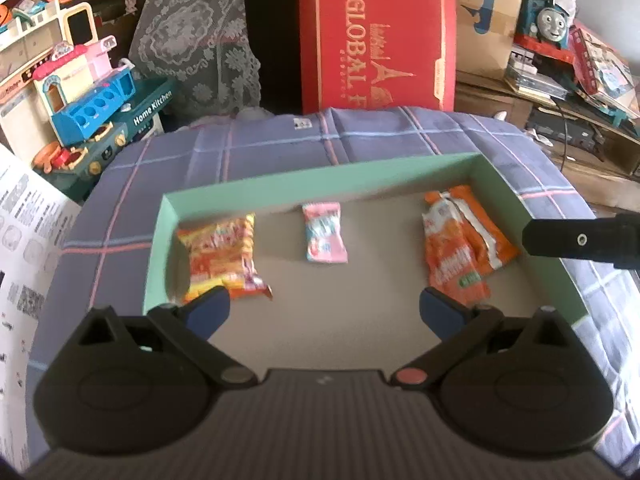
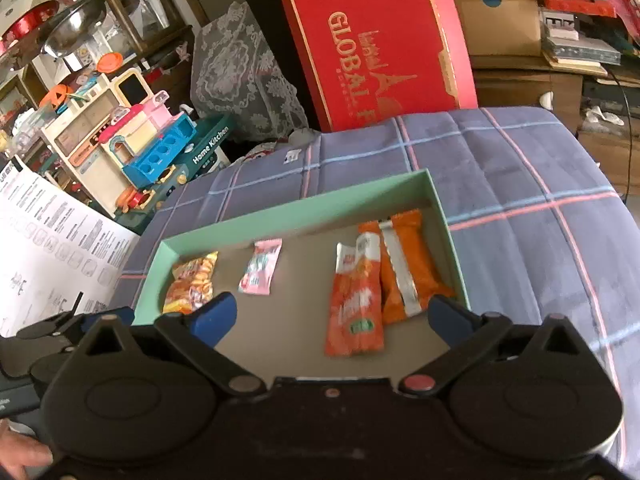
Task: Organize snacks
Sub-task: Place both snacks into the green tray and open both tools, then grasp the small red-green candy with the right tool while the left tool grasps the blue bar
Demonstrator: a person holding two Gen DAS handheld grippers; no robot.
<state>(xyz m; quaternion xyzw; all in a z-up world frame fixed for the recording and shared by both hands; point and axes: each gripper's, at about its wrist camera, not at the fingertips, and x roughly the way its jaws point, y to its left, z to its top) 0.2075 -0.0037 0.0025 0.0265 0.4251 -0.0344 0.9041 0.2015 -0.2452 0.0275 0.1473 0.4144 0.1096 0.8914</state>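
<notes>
A shallow green box (image 1: pixel 320 178) with a brown floor lies on a blue checked cloth. Inside it are a yellow-red snack packet (image 1: pixel 222 256) at the left, a pink packet (image 1: pixel 324 232) in the middle and two orange packets (image 1: pixel 456 264) overlapping at the right. My left gripper (image 1: pixel 324 312) hangs open over the box's near half with nothing between its blue pads. In the right wrist view the same box (image 2: pixel 304 208) holds the yellow-red packet (image 2: pixel 192 280), the pink packet (image 2: pixel 260 268) and the orange packets (image 2: pixel 354 304). My right gripper (image 2: pixel 332 316) is open and empty above them.
A red "GLOBAL" carton (image 1: pixel 376 36) stands behind the table, with a lace-covered object (image 1: pixel 196 48) and a toy kitchen (image 1: pixel 80 92) to its left. A printed white sheet (image 2: pixel 52 248) leans at the left. Cardboard boxes and a toy train (image 1: pixel 548 20) crowd the right.
</notes>
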